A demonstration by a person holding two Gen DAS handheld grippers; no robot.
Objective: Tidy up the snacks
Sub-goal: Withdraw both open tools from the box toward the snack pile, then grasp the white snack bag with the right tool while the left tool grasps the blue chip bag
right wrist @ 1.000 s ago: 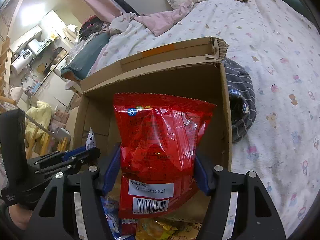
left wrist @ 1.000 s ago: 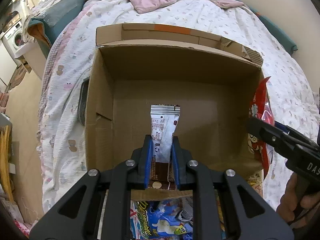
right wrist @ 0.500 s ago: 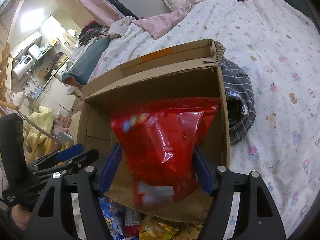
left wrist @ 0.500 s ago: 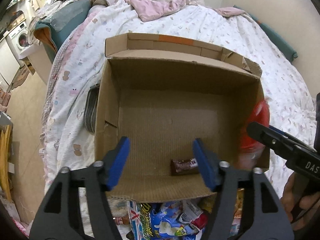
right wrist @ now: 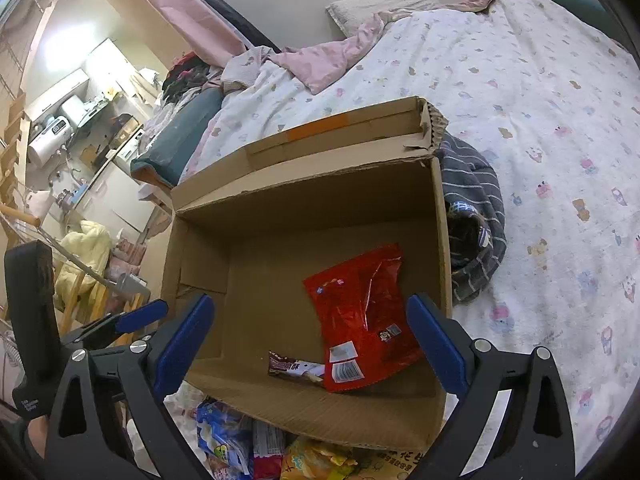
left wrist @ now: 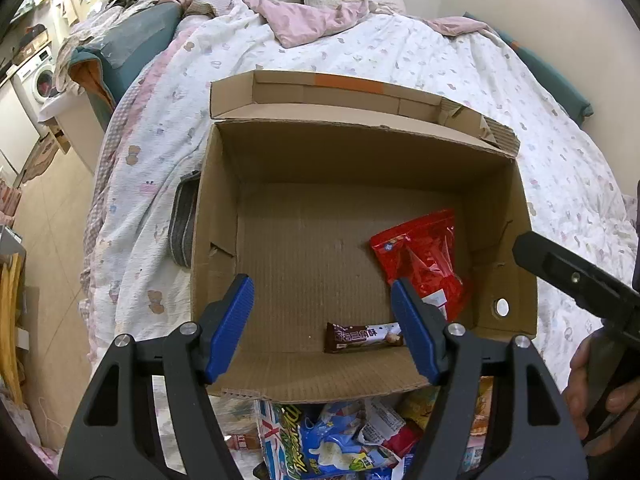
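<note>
An open cardboard box point(left wrist: 352, 160) point(right wrist: 300, 200) sits on the bed. A red snack bag point(left wrist: 420, 256) point(right wrist: 360, 312) lies on the box floor at the right. Beside it, by the near wall, lies a brown chocolate bar point(left wrist: 360, 336) point(right wrist: 294, 366). My left gripper point(left wrist: 322, 284) hovers open over the box's near edge, with nothing between its blue pads. My right gripper point(right wrist: 310, 300) is above the red bag, its jaws opening and holding nothing. A heap of several snack packets point(left wrist: 340, 436) point(right wrist: 240, 440) lies in front of the box.
A grey striped garment point(right wrist: 476, 220) point(left wrist: 184, 220) is tucked under the box's sides. The patterned quilt point(left wrist: 400, 52) stretches beyond the box, with a pink blanket point(right wrist: 332, 60) and a pillow at the head. The floor point(left wrist: 48, 208) drops away left. A hand point(left wrist: 592, 380) holds the right gripper's handle.
My left gripper opened and the chocolate bar dropped onto the box floor. My right gripper opened and the red bag fell into the box at the right.
</note>
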